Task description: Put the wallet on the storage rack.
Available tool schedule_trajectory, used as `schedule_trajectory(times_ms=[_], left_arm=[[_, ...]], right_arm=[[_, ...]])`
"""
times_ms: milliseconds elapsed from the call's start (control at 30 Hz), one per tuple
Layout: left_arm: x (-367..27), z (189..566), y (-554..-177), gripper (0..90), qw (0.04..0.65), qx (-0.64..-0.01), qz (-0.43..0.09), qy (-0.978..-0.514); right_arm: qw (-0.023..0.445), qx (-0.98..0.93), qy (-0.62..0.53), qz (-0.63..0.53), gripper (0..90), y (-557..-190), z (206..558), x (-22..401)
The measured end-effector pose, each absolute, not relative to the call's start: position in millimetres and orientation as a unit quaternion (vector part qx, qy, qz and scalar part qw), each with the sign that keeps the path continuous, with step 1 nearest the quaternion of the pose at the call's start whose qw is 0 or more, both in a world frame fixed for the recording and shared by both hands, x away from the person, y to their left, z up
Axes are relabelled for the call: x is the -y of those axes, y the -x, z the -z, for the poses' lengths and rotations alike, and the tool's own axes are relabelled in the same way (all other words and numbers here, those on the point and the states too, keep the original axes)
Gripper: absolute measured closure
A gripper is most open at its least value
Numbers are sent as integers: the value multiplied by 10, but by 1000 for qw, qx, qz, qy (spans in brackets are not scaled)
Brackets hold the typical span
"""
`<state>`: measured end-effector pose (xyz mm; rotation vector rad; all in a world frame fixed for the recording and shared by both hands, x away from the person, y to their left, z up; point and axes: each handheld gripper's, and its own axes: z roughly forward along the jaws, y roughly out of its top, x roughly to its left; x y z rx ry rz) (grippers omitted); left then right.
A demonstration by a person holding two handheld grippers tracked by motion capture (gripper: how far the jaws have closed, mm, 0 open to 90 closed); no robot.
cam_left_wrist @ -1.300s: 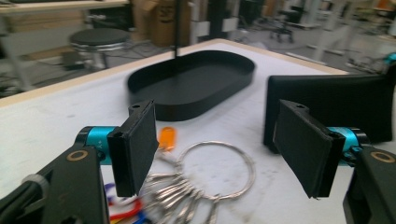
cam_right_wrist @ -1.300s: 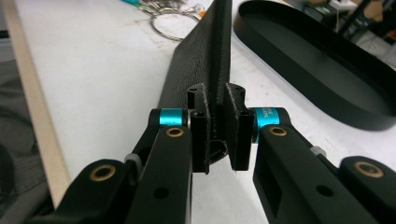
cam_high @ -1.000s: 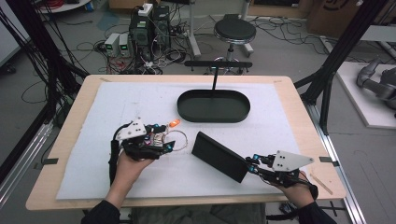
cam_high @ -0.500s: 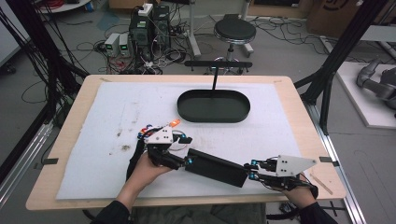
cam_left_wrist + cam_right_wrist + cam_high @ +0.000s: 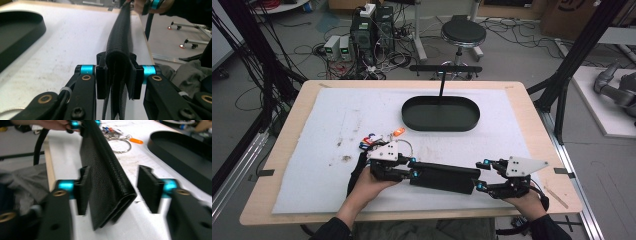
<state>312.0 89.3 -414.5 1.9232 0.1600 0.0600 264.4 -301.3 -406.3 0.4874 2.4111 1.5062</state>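
A long black leather wallet (image 5: 444, 177) stretches left to right near the table's front edge, standing on its long edge between both grippers. My left gripper (image 5: 414, 167) is shut on its left end; in the left gripper view the two pads squeeze the folded end (image 5: 117, 72). My right gripper (image 5: 480, 175) is open around the wallet's right end. In the right gripper view the wallet (image 5: 105, 175) leans against the left pad (image 5: 83, 190), with a wide gap to the other pad.
A black oval tray (image 5: 440, 114) sits on the white mat (image 5: 322, 125) behind the wallet. A keyring with an orange tag (image 5: 398, 132) and small coloured pieces lies just behind my left gripper. The table's front edge is close under both hands.
My left gripper left the keyring, moved right and closed on the wallet's left end. The wallet swung from a diagonal to lie straight across between the grippers.
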Motion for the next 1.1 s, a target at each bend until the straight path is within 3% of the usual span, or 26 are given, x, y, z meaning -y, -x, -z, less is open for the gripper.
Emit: schedule_trajectory(times_ms=[267,467,567,667,1100], left_arm=[[-951,4108,-3071,746,592,-37,-35,-805],[-1002,4038,-3049,747,633,-21,-32,-773],[-1018,4008,-3039,747,639,-20,-35,-768],[-1043,4011,-3045,746,641,-20,-31,-766],[-1067,4021,-3060,708,643,-38,-34,-764]], right_arm=[[107,-826,-203,-514,329,-2727,4109,2963],[89,-827,-199,-519,327,-2754,4124,2870],[85,-826,-180,-528,479,-2734,4100,2829],[86,-822,-172,-535,554,-2717,4084,2824],[64,-824,-145,-545,756,-2712,4061,2850]])
